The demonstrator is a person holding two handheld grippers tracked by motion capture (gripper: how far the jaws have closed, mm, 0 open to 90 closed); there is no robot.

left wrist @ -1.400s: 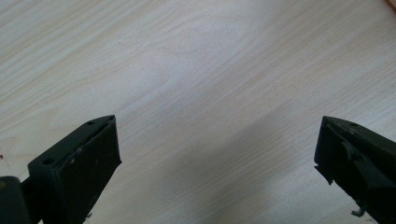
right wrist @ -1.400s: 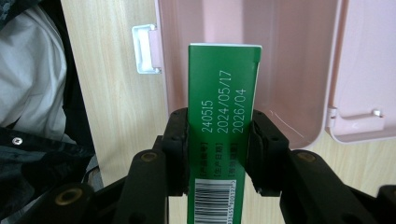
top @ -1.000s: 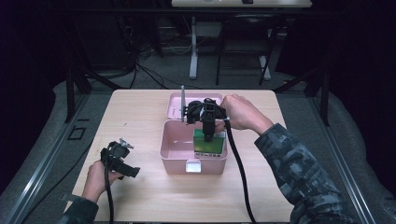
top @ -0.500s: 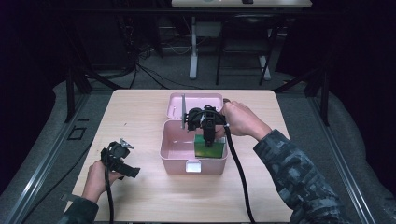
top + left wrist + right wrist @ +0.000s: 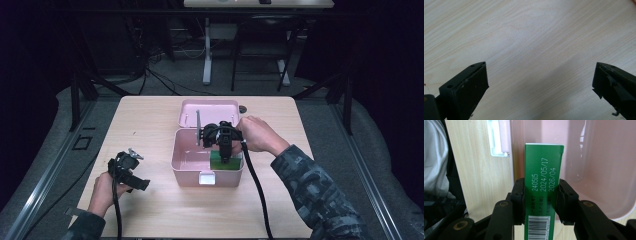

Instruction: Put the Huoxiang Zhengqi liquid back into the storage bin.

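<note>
High view: the right gripper [image 5: 226,156], clamped on a green carton [image 5: 221,162], has sunk lower than a second ago, into the open pink storage box [image 5: 192,172] at the desk's centre. Release looks near. The left gripper [image 5: 131,172] rests with jaws wide apart near the desk's front left corner.

The left gripper [image 5: 540,87] hovers close over the pale wood-grain worktop [image 5: 531,37], its two black fingers [image 5: 466,85] set wide apart with only bare worktop between and beyond them.
</note>
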